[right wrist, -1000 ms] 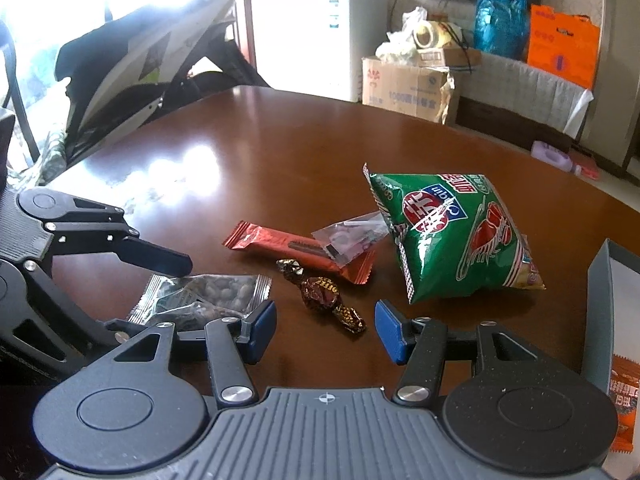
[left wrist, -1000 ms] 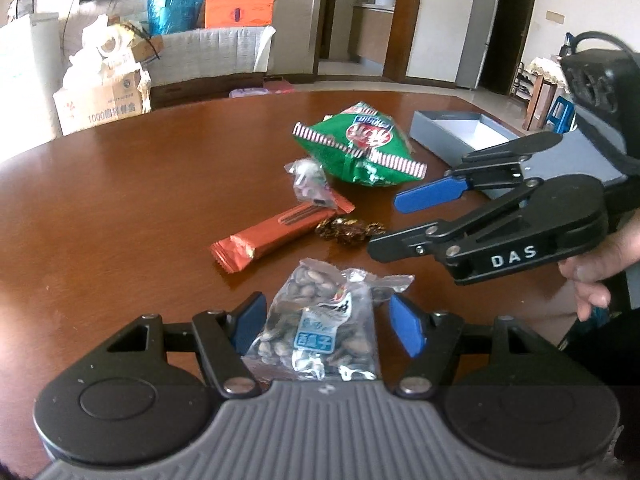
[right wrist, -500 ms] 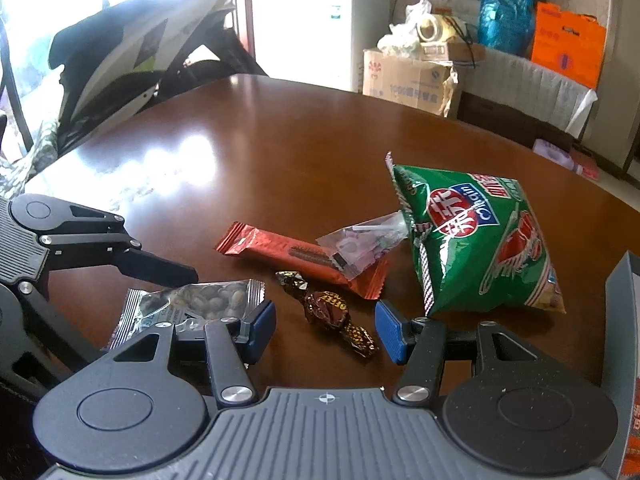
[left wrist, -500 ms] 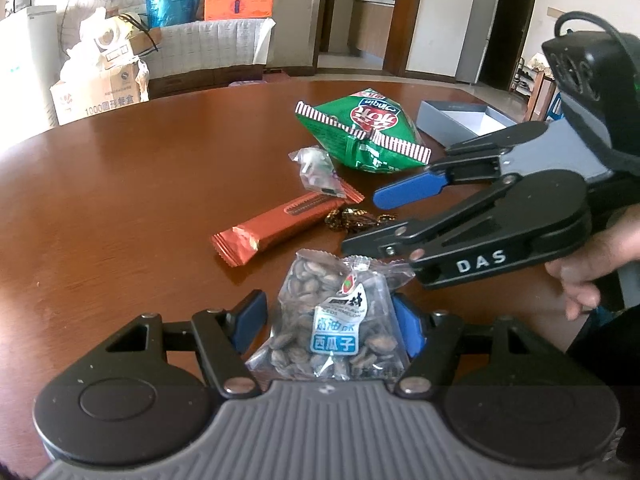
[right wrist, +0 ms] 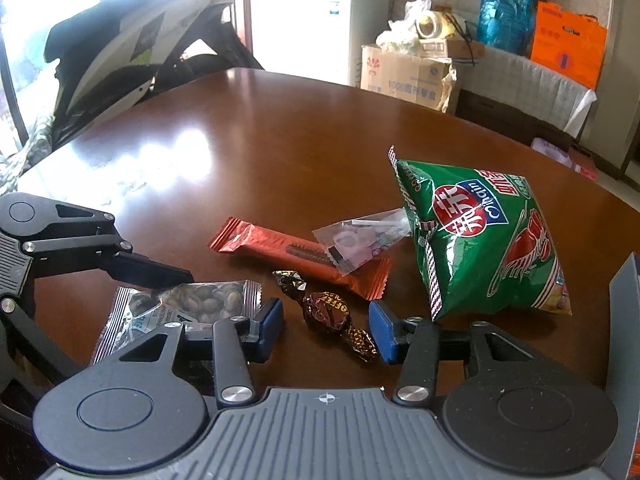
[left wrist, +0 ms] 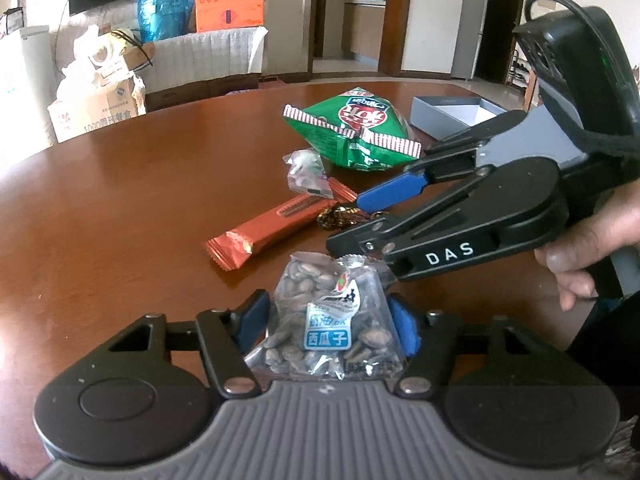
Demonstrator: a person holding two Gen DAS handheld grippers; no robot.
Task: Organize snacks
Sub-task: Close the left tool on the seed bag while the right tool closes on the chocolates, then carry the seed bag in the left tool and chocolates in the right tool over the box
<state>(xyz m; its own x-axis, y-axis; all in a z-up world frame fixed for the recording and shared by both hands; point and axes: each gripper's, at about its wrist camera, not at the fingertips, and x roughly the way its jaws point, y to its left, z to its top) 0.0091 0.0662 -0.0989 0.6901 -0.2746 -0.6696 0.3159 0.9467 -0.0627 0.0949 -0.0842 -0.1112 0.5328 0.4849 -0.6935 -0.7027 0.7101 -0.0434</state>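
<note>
My left gripper [left wrist: 326,326] is shut on a clear packet of melon seeds [left wrist: 328,320], held just above the brown table [left wrist: 120,200]; the packet also shows in the right wrist view [right wrist: 192,306]. My right gripper [right wrist: 326,328] is open, with a brown wrapped toffee [right wrist: 328,312] lying between its fingers on the table. Beyond lie an orange-red wafer bar [right wrist: 296,252], a small clear sachet [right wrist: 360,240] on top of it, and a green prawn-cracker bag [right wrist: 480,240].
A grey open box [left wrist: 456,114] stands at the table's far right, its wall at the right edge of the right wrist view [right wrist: 624,320]. Off the table are a cardboard carton [right wrist: 404,74], a white fridge [right wrist: 316,20] and a sofa with bags.
My left gripper has closed on the seed packet and lifted it slightly. My right gripper has moved forward, so the toffee now lies between its open fingers.
</note>
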